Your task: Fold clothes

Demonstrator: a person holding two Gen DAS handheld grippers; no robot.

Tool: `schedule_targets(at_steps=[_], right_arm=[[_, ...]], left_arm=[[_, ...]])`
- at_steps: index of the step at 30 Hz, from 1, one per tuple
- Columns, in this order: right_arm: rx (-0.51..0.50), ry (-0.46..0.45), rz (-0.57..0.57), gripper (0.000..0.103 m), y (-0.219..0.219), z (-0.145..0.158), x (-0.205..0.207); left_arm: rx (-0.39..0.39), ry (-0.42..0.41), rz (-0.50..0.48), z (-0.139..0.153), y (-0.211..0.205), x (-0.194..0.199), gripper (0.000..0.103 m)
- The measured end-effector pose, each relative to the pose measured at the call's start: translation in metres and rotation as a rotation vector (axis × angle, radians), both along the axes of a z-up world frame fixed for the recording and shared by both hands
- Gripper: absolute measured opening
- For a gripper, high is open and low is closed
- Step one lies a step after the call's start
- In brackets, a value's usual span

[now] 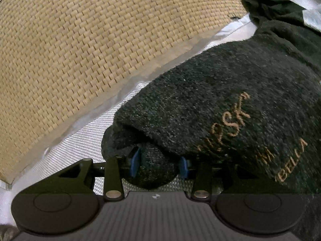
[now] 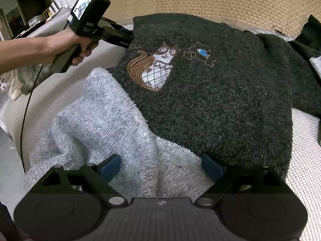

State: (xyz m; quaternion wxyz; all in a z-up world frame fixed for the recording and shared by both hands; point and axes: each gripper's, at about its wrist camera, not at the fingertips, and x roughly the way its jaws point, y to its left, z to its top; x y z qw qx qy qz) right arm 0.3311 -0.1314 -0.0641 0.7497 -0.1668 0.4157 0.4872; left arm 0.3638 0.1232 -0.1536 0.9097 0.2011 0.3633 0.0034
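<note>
A dark green sweater (image 1: pixel 220 90) with tan lettering lies on a white woven sheet (image 1: pixel 80 146). My left gripper (image 1: pixel 159 164) is shut on a bunched edge of it, with fabric packed between the blue pads (image 1: pixel 136 161). In the right wrist view the same sweater (image 2: pixel 230 100) shows an embroidered cat (image 2: pixel 154 68) and rests partly over a light grey knit garment (image 2: pixel 100 120). My right gripper (image 2: pixel 161 168) stands open over the grey knit, its right pad (image 2: pixel 212 168) at the sweater's near hem. A hand (image 2: pixel 80 42) holds the left gripper (image 2: pixel 128 38) at the sweater's far left edge.
A tan woven mat (image 2: pixel 200 0) runs behind the clothes. A black cable (image 2: pixel 26 120) hangs from the left gripper's handle. A grey and white cat (image 2: pixel 20 80) stands at the left, beyond the sheet's edge. More dark cloth (image 2: pixel 309 34) lies at the far right.
</note>
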Motion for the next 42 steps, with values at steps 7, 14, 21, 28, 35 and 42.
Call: schedule_targets(at_steps=[7,14,21,28,35,42], right_arm=[[0.002,-0.007,0.007,0.093,-0.007,0.004,-0.006],[0.008,-0.001,0.01,0.093,-0.009,0.004,-0.005],[0.011,-0.001,0.008,0.093,-0.011,0.0,-0.009],[0.012,-0.005,0.001,0.093,-0.011,-0.008,-0.017],[0.01,-0.021,-0.012,0.093,-0.009,-0.016,-0.026],[0.015,-0.021,-0.021,0.093,-0.01,-0.02,-0.03]], left_arm=[[0.011,-0.043,0.065,0.007,-0.007,-0.012,0.016],[0.108,-0.065,0.106,0.026,0.002,-0.036,0.016],[0.123,-0.135,0.144,0.064,0.02,-0.064,0.015],[0.09,-0.229,0.196,0.11,0.042,-0.094,0.001],[0.058,-0.216,0.184,0.123,0.05,-0.115,0.001],[-0.106,-0.15,0.164,0.105,0.035,-0.119,0.008]])
